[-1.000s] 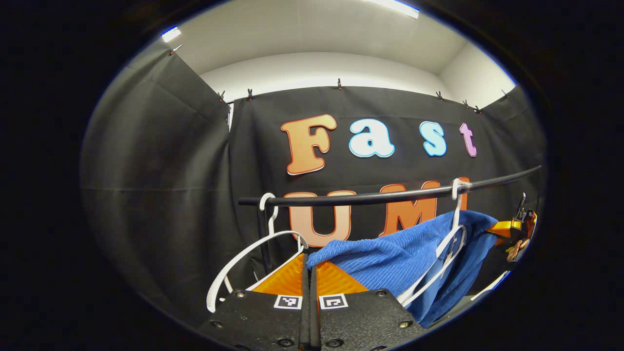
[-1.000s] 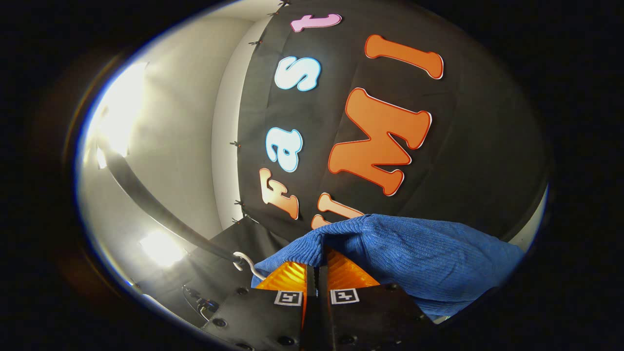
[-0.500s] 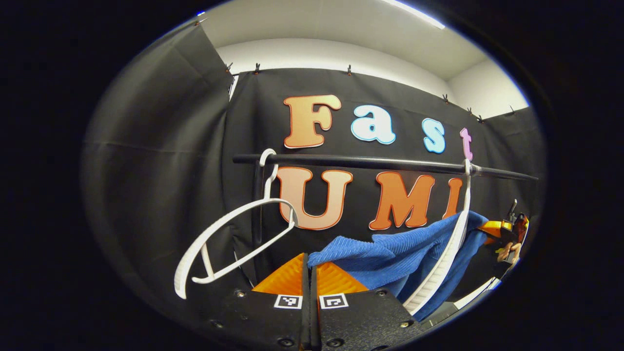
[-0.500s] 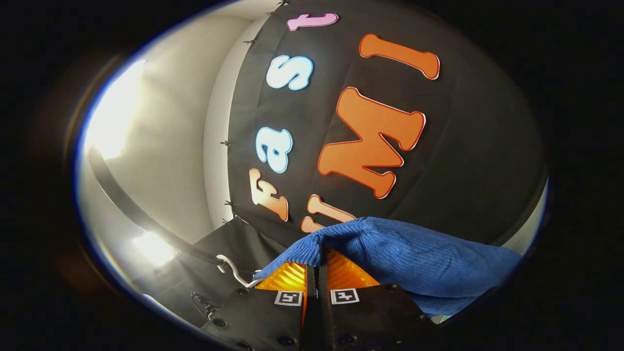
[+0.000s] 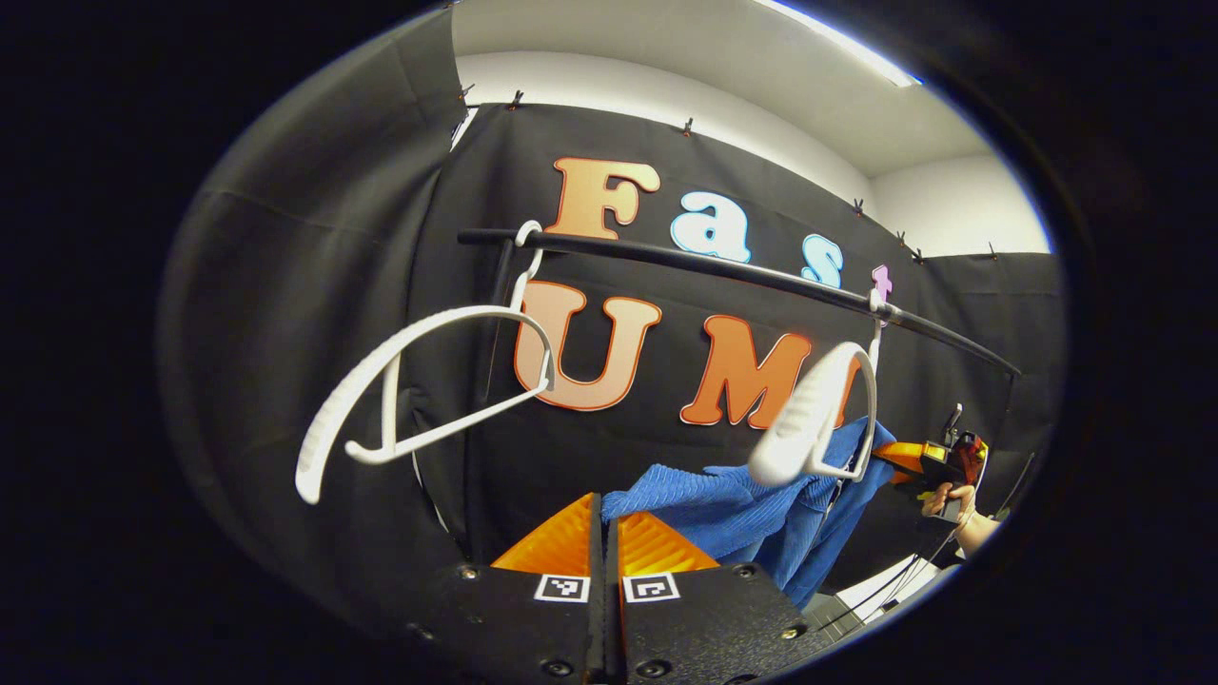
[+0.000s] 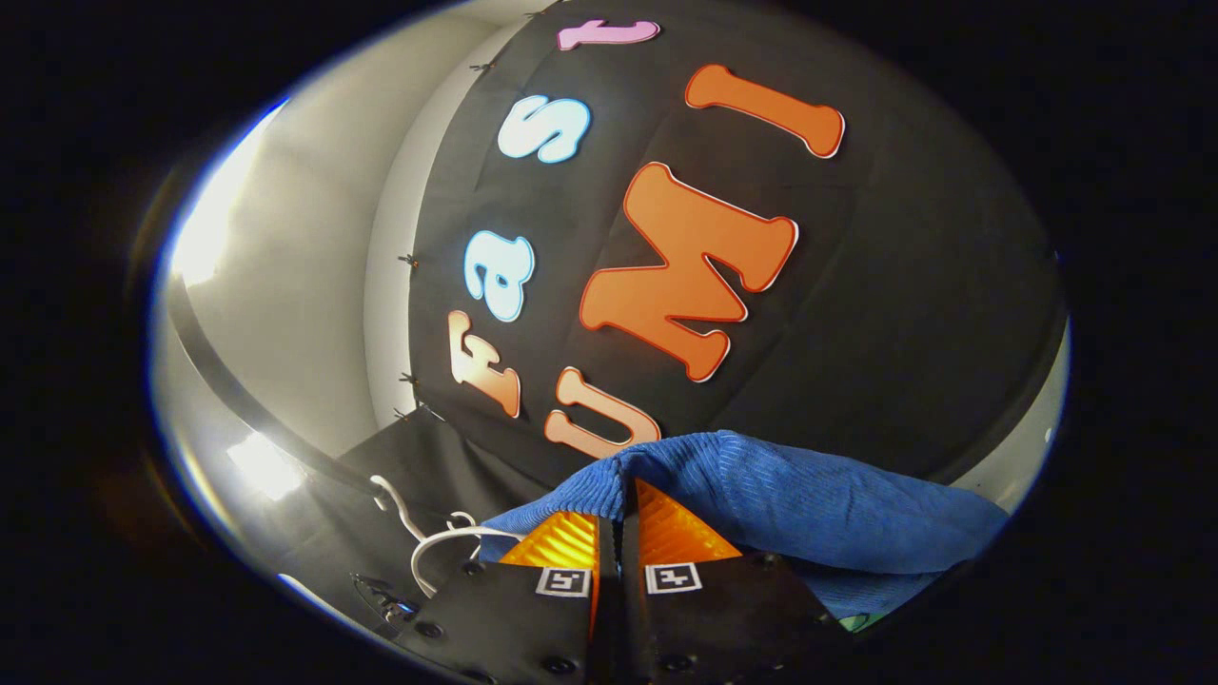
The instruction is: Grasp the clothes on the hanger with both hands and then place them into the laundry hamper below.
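Left gripper (image 5: pixel 603 518) and right gripper (image 6: pixel 618 509) each clamp the blue garment (image 5: pixel 723 504) below the rail (image 5: pixel 723 271)

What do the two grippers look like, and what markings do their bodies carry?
The left gripper and the right gripper each have a black textured body with round screws and two small square black-and-white markers, one at each finger's base. The fingers are ribbed wedges. Farther off in the left gripper view, a bare hand holds the right gripper.

left gripper (image 5: pixel 604 518): black housing, round screws, two square black-and-white markers, ribbed wedge-shaped fingers
right gripper (image 6: pixel 617 514): same black housing, screws, paired markers
far right, left gripper view: hand (image 5: pixel 947 498), trailing cables
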Available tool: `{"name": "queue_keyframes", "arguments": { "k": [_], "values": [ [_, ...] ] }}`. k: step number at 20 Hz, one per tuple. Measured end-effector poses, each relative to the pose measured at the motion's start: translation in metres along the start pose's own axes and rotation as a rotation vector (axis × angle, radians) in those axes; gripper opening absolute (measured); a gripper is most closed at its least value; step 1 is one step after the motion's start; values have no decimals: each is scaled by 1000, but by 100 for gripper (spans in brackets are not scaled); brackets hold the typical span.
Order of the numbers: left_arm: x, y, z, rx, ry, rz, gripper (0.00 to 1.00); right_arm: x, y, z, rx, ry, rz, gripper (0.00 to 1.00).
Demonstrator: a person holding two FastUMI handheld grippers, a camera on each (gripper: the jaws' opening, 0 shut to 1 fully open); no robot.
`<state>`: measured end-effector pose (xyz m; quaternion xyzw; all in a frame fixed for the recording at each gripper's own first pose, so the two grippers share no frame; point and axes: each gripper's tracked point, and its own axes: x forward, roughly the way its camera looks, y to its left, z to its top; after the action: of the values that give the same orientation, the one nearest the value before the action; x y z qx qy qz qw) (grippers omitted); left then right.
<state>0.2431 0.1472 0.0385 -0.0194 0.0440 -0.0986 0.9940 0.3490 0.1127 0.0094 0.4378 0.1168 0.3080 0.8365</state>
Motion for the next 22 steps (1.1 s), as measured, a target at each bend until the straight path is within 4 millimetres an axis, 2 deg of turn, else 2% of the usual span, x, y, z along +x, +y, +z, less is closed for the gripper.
{"name": "queue_keyframes", "arguments": {
  "k": [3, 7, 11, 15, 19, 22],
  "values": [
    [-6, -1, -21, 1, 34, 12, 0, -6, -18, -11, -12, 20, -47, 7],
    [-17, -2, -41, 33, 56, 31, 0, -24, -41, -37, -65, 70, -130, 8],
    [-28, -9, -52, 58, 67, 27, 0, -45, -49, -47, -109, 82, -194, 8],
    [-36, -28, -63, 72, 78, 8, 0, -68, -64, -70, -162, 126, -254, 8],
    [-39, -54, -89, 64, 116, -35, 1, -92, -76, -104, -220, 194, -314, 8],
    [-37, -67, -104, 66, 141, -49, 0, -99, -74, -121, -256, 220, -332, 8]
  ]
}}
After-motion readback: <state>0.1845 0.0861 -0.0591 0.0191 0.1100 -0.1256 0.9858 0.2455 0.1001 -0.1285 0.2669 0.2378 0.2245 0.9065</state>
